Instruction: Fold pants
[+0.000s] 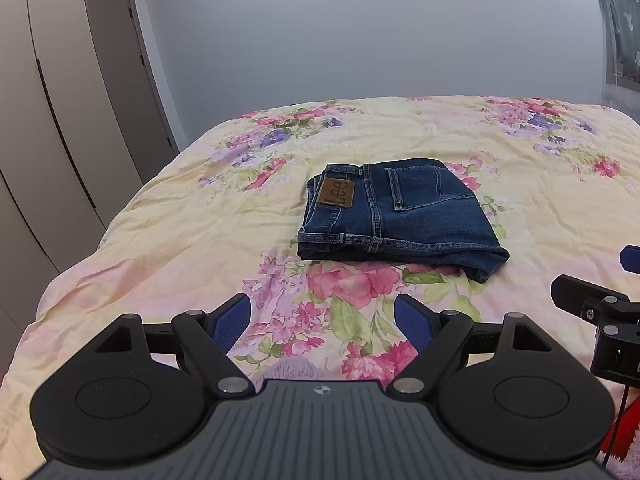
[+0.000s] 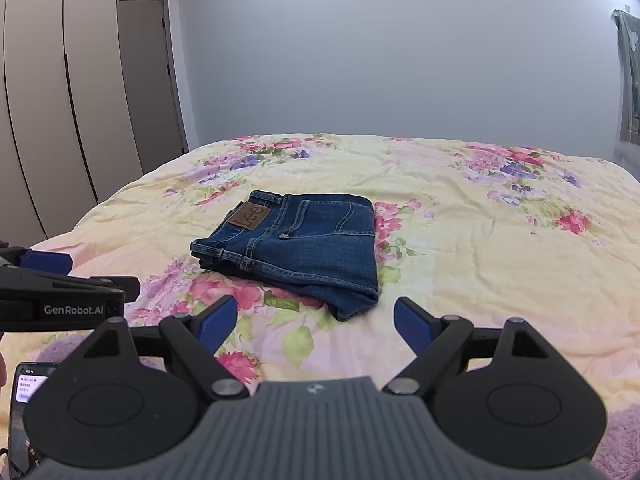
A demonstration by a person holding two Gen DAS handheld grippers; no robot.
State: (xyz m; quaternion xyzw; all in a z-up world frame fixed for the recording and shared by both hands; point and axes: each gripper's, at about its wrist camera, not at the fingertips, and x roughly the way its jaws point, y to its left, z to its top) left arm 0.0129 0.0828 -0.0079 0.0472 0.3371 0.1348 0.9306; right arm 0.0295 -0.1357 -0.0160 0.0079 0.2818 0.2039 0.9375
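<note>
The dark blue denim pants (image 1: pixel 400 216) lie on the middle of the bed as a compact folded stack, brown leather brand patch and back pocket facing up, waistband edge toward the wardrobe side. Under them spreads the pale yellow floral quilt (image 1: pixel 520 184), creased but flat.

The fold looks finished, or nearly so. If anything remains, it is tidying: the nearest corner of the stack bulges where a rolled layer sticks out, so a light press or tuck there, made from above without dragging the bundle, would square it. Lifting any edge risks undoing the layers.

The left gripper (image 1: pixel 322 322) hovers near the bed's front edge, well short of the pants, its blue pads spread apart and nothing between them. The right gripper (image 2: pixel 308 326) sits likewise, wide apart and empty, just short of the stack's near corner.

The layers underneath are hidden, so how evenly the legs are stacked cannot be judged. A phone (image 2: pixel 24 396) is cut off by the frame edge, its screen unreadable.
</note>
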